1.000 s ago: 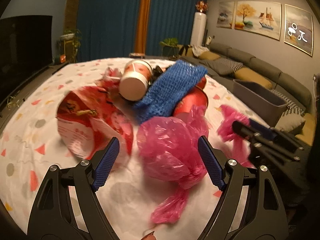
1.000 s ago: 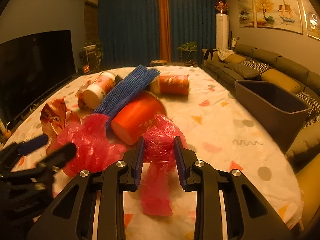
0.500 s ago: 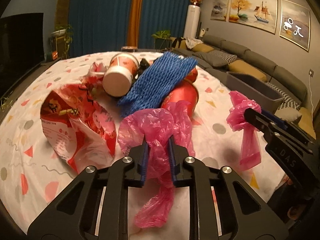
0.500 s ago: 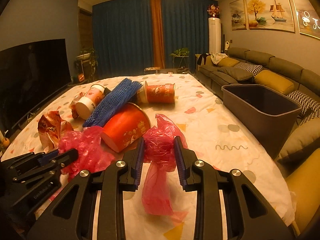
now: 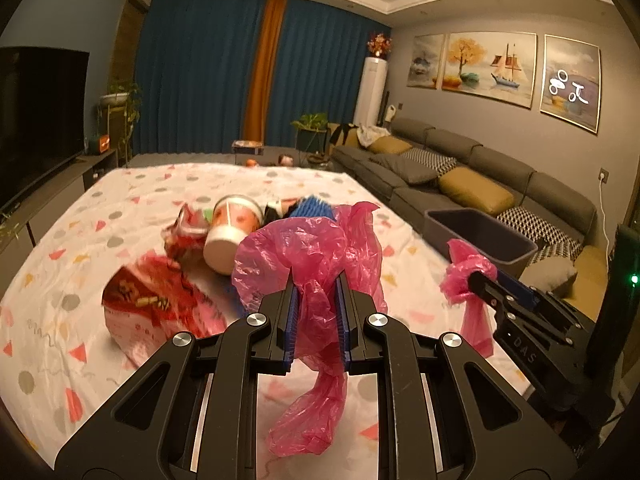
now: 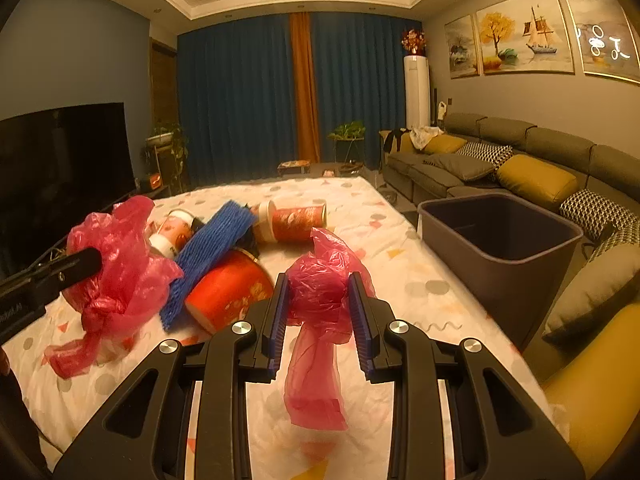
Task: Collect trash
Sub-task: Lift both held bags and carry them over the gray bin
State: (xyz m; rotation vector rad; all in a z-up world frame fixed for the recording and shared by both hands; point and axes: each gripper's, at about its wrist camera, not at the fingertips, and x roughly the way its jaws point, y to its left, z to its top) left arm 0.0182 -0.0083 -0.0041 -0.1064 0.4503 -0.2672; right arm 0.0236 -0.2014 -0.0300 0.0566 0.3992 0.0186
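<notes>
The left gripper (image 5: 316,322) has clamped shut on its pink bag (image 5: 308,252) and apparently lifted it off the table (image 5: 60,264).

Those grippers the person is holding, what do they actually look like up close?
Each gripper, left and right, is a black plastic frame with triangular cut-outs and round silver bolt heads. Two straight fingers carry ribbed blue pads on their inner faces. White letters, partly readable as DAS, mark the right gripper's side. No cables or sleeves show.

The patterned tablecloth (image 6: 400,264) lies bare between the litter pile and the grey bin (image 6: 500,240), giving open passage rightward. The bin's mouth is unobstructed. Leftward, the orange tub (image 6: 228,296), blue foam net (image 6: 212,252) and cups (image 6: 296,222) crowd the table's middle.
</notes>
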